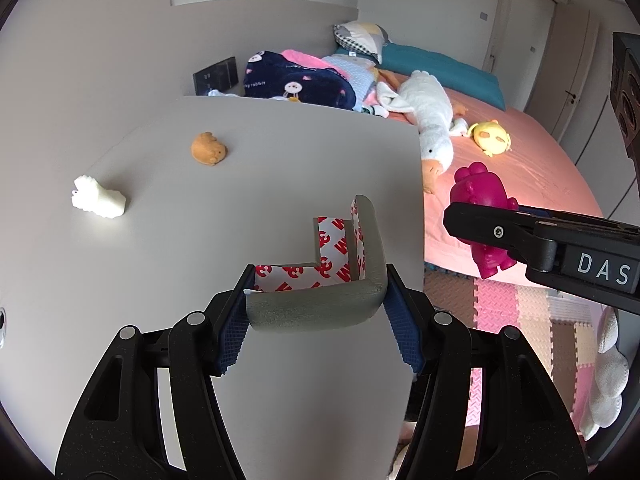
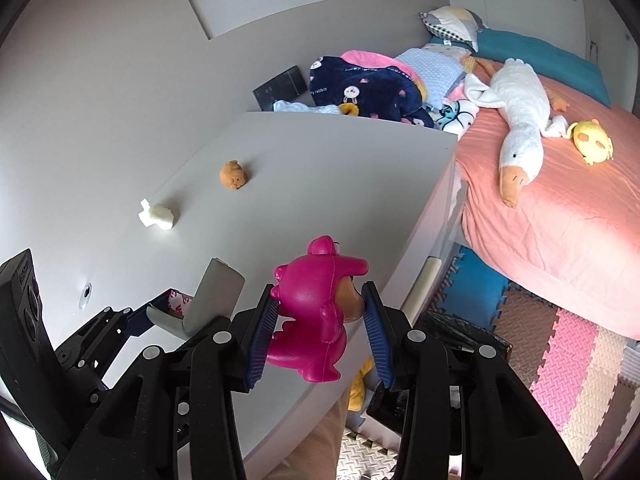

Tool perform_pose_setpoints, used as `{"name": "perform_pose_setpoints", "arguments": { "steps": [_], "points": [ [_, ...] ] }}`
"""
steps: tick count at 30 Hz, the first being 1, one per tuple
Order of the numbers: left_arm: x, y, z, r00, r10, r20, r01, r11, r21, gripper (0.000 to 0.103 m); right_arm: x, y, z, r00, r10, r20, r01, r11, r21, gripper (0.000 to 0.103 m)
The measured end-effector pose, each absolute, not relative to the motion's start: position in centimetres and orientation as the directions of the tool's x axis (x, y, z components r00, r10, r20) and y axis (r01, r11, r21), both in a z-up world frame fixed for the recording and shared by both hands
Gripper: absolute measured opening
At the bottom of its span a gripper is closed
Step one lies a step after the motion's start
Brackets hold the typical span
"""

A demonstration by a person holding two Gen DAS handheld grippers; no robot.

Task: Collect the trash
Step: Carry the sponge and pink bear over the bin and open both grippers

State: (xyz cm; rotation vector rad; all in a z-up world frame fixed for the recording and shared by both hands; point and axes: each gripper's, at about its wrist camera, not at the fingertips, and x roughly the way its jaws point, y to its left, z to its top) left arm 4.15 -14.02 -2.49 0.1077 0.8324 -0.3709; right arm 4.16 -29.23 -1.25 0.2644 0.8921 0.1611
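My left gripper (image 1: 316, 312) is shut on a grey foam corner guard (image 1: 340, 292) with red-and-white adhesive backing, held above the white table (image 1: 240, 200). It also shows in the right wrist view (image 2: 208, 300). My right gripper (image 2: 320, 320) is shut on a magenta bear toy (image 2: 316, 312), held over the table's right edge; the toy also shows in the left wrist view (image 1: 484, 208). A small orange animal toy (image 1: 209, 149) (image 2: 233, 175) and a white plastic piece (image 1: 99, 198) (image 2: 157, 216) lie on the table further back.
A bed with a pink sheet (image 2: 560, 208) stands to the right, with a white goose plush (image 2: 520, 120), a yellow plush (image 2: 592, 142) and blankets (image 2: 360, 88). Coloured foam mats (image 2: 560, 360) cover the floor. A dark bin (image 2: 460, 332) sits below the table edge.
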Motion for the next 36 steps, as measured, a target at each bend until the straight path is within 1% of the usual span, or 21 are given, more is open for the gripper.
{"name": "perform_pose_setpoints", "arguments": {
  "steps": [11,21,27,28,29,30,31,33,36],
  "points": [
    [2.5,-19.0,-2.4,0.583,-0.333,-0.741,0.453,0.89,-0.044,0.06,1.5,-34.0,-1.6,0.641,0.174,-0.748,0.059,0.96,0.274,0.044],
    [1.2,-23.6,-2.4,0.544,-0.388,-0.744,0.543,0.839,-0.041,0.06,-0.4,-38.7,-1.7,0.654,0.077,-0.752,0.164,0.956,0.241,0.044],
    [0.1,-26.0,-2.7,0.495,-0.437,-0.751,0.606,0.793,-0.062,0.061,-1.6,-41.4,-1.7,0.656,0.029,-0.754,0.231,0.944,0.237,0.044],
    [0.0,-26.3,-2.8,0.481,-0.447,-0.754,0.624,0.779,-0.064,0.066,-1.8,-41.9,-1.6,0.655,-0.004,-0.755,0.261,0.939,0.222,0.045],
    [-0.2,-26.6,-2.8,0.483,-0.443,-0.755,0.631,0.774,-0.051,0.074,-1.9,-42.3,-1.5,0.653,-0.042,-0.756,0.298,0.932,0.205,0.048],
    [-0.4,-26.7,-2.7,0.501,-0.432,-0.75,0.627,0.779,-0.03,0.095,-2.1,-42.8,-1.3,0.644,-0.082,-0.761,0.337,0.923,0.186,0.065],
    [-0.6,-26.7,-2.6,0.528,-0.419,-0.739,0.618,0.786,-0.004,0.098,-2.2,-43.3,-1.2,0.638,-0.12,-0.76,0.374,0.912,0.169,0.077],
    [-0.4,-26.4,-2.5,0.539,-0.411,-0.735,0.611,0.791,0.006,0.098,-2.7,-44.2,-0.8,0.646,-0.163,-0.746,0.409,0.899,0.159,0.078],
    [0.0,-25.8,-2.3,0.538,-0.41,-0.737,0.597,0.802,-0.01,0.098,-3.1,-45.1,-0.6,0.656,-0.169,-0.736,0.422,0.89,0.172,0.078]
  ]
}}
